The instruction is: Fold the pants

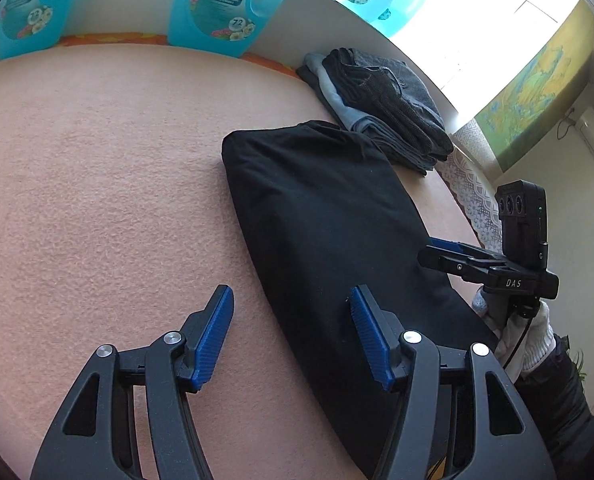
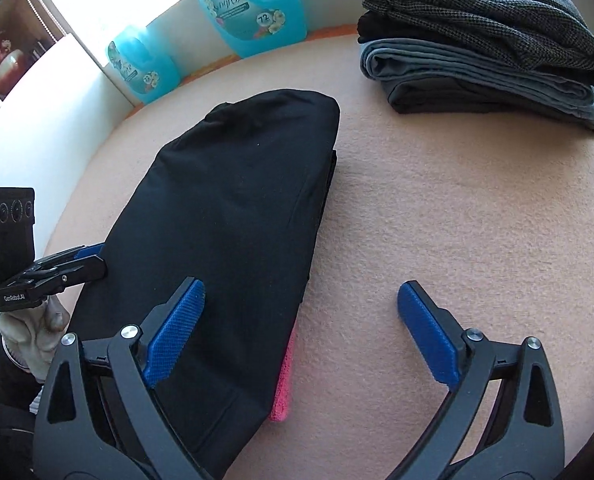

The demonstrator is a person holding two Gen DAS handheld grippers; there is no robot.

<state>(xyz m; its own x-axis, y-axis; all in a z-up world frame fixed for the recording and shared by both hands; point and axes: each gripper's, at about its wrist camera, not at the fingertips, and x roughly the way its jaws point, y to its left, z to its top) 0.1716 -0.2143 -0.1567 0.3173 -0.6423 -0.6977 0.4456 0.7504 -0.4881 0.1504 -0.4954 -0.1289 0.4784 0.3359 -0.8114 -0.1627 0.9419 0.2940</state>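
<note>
Surface is a peach fleece blanket (image 1: 97, 184), orange edge showing at upper left in the left wrist view. Folded black pants (image 1: 321, 216) lie centre frame, a pink cloth (image 2: 284, 380) poking out under their lower edge in the right wrist view. Clothes stack (image 2: 485, 60) upper right, blue jugs (image 1: 217, 4) along the top by the wall.

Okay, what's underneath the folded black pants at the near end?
A strip of pink fabric sticks out from under the black pants along their near right edge, lying on the peach blanket. How far it extends beneath is hidden by the pants.
</note>
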